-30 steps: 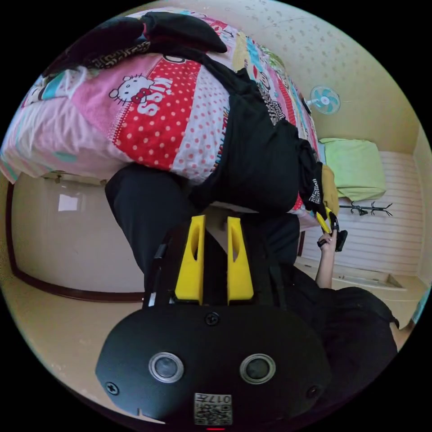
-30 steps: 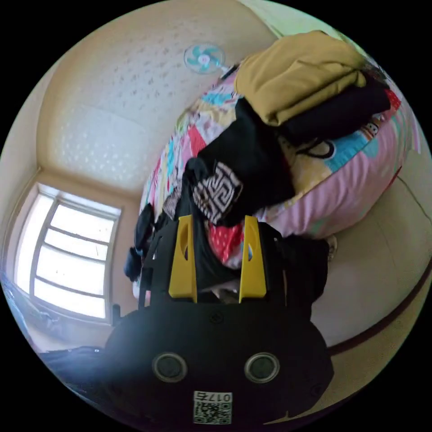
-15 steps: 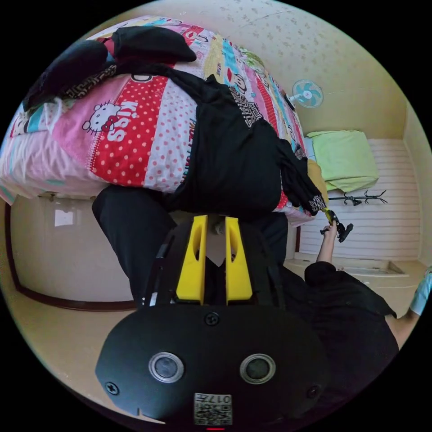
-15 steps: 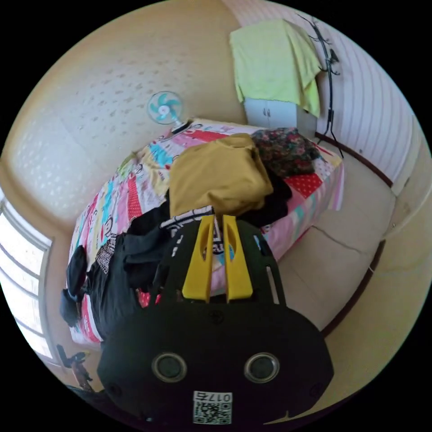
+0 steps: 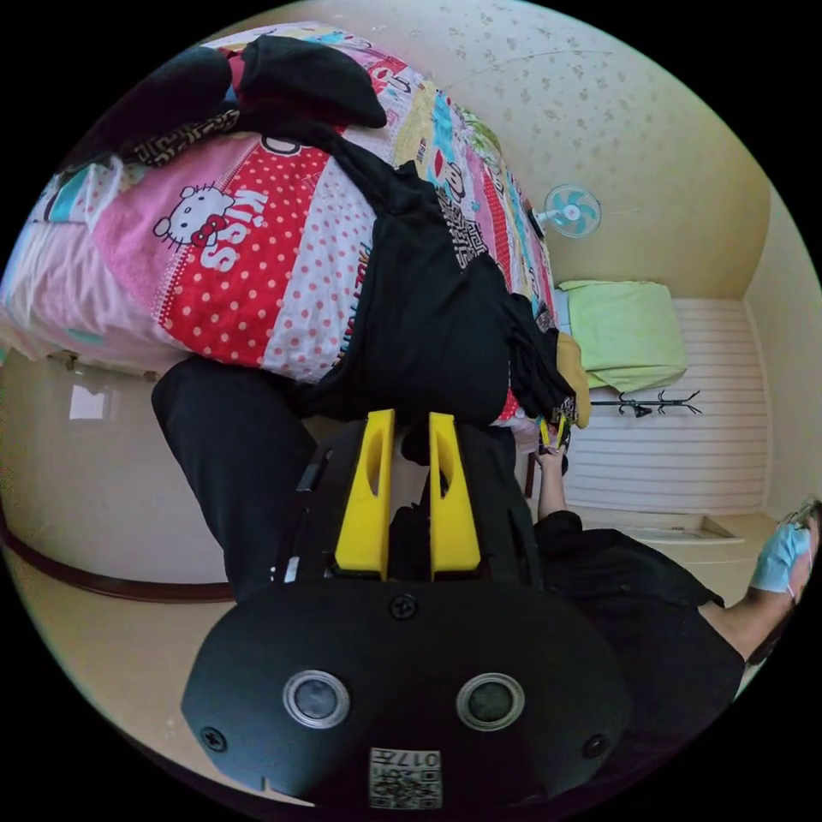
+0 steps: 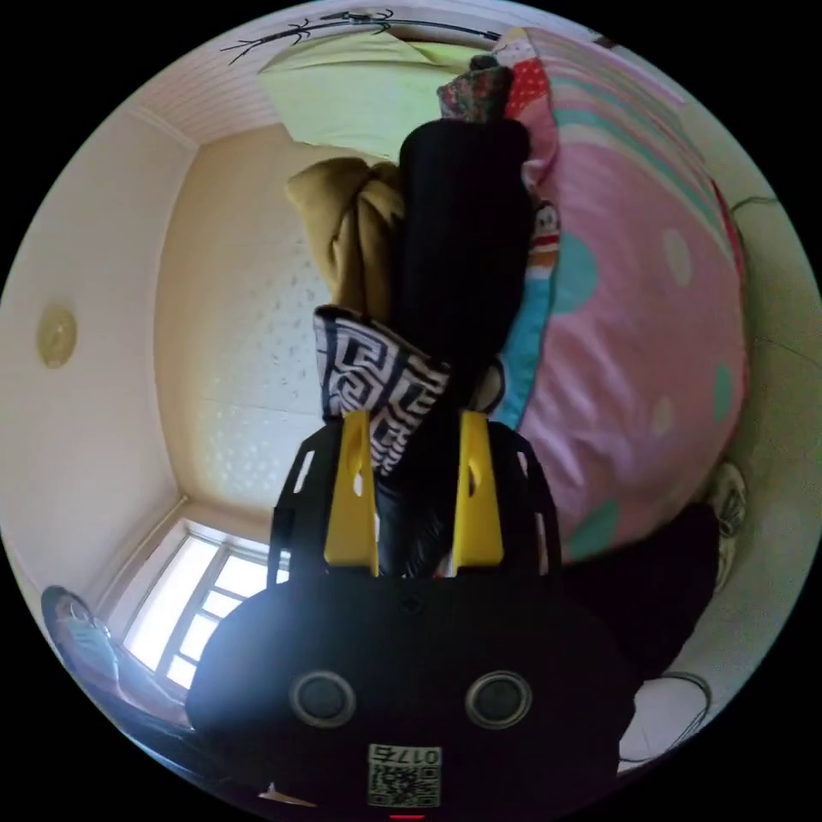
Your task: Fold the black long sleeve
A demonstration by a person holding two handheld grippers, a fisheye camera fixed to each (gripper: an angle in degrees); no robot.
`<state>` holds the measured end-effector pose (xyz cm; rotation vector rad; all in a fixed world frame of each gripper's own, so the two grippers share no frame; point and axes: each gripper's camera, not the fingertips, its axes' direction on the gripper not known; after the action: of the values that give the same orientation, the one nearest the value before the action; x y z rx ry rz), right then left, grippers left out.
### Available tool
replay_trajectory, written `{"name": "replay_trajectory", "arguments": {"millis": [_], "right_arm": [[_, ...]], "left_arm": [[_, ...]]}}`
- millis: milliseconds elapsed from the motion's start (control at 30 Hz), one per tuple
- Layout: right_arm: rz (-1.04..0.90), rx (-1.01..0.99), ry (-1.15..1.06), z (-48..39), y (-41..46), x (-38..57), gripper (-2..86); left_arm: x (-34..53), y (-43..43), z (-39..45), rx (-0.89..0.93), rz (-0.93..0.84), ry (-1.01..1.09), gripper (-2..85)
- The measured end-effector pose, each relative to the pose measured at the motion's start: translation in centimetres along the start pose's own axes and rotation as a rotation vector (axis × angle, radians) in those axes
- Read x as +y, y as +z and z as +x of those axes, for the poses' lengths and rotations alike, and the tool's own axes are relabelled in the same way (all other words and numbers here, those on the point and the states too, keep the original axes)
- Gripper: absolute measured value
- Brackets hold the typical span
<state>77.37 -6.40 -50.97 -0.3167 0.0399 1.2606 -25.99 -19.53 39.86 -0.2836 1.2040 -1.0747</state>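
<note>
The black long-sleeve top [image 5: 437, 334] drapes over the patchwork bed's [image 5: 282, 257] edge just beyond the left gripper [image 5: 408, 428], jaws narrowly apart, unloaded. The right gripper [image 6: 413, 424] stands wider, the patterned cuff [image 6: 377, 385] between its jaws; contact unclear.

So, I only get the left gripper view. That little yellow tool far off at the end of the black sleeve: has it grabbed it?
Observer: It doesn't look like it. In the right gripper view the right gripper has its fingers spread, and the patterned cuff of the black long sleeve lies loosely between them.
Operator: And the yellowish lump beside it?
Observer: That's a mustard garment, bunched against another black garment on the bed cover.
Operator: Where's the daylight coming from?
Observer: From a window, low in that view.
</note>
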Motion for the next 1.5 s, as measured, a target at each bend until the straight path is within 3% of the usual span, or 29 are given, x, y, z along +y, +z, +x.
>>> {"name": "replay_trajectory", "arguments": {"millis": [67,133,200,267,400,467,567,733,867,933,1000,1067,1233,1400,1500], "right_arm": [[0.145,-0.118,-0.143,-4.3,-0.6,2.4,3.9],[0.178,-0.014,-0.33,-10.8,0.6,4.7,3.0],[0.122,0.019,-0.527,-17.4,4.5,6.9,2.6],[-0.035,-0.131,-0.728,-24.6,12.0,10.3,2.6],[-0.327,-0.253,-0.906,-29.4,25.6,18.9,3.8],[-0.597,-0.224,-0.953,-27.2,34.7,26.8,6.1],[-0.898,-0.128,-0.883,-20.1,41.0,36.0,8.6],[-1.061,-0.004,-0.73,-8.7,40.5,43.4,8.8],[-1.11,0.054,-0.637,-2.4,38.3,44.6,9.0],[-1.1,0.073,-0.634,-1.0,37.5,44.6,9.2],[-1.098,0.079,-0.646,-0.2,37.1,44.6,9.5],[-1.111,0.072,-0.689,-0.1,36.9,45.1,10.2],[-1.154,-0.098,-0.923,-4.7,37.6,50.5,13.1],[-1.07,-0.403,-1.252,-13.3,37.7,60.9,16.8],[-1.01,-0.488,-1.334,-16.5,39.6,66.2,9.2]], "left_arm": [[0.6,-0.8,-0.5,0.005,0.032,-0.032,7.3],[1.8,-2.1,-1.5,0.035,0.099,-0.073,7.8],[2.4,-3.0,-2.5,0.038,0.16,-0.109,8.5],[2.5,-3.8,-3.5,0.06,0.201,-0.143,9.2],[0.8,-5.5,-5.3,0.153,0.312,-0.164,10.1],[-0.4,-6.0,-6.0,0.154,0.363,-0.184,10.9],[-2.8,-7.3,-7.4,0.122,0.46,-0.234,11.9],[-8.6,-10.0,-7.1,-0.207,0.554,-0.147,12.1],[-14.6,-7.6,-5.5,-0.54,0.434,0.023,11.1],[-17.9,-4.2,-5.8,-0.724,0.273,0.07,5.8],[-19.4,-2.3,-6.2,-0.769,0.104,0.086,2.6],[-19.3,-3.6,-5.0,-0.705,0.045,0.093,1.4],[-15.3,-14.5,3.5,-0.054,0.132,0.258,-0.3],[-12.8,-18.5,11.5,0.063,0.162,0.398,0.3],[-12.5,-17.3,14.5,0.11,0.144,0.427,2.7]]}}
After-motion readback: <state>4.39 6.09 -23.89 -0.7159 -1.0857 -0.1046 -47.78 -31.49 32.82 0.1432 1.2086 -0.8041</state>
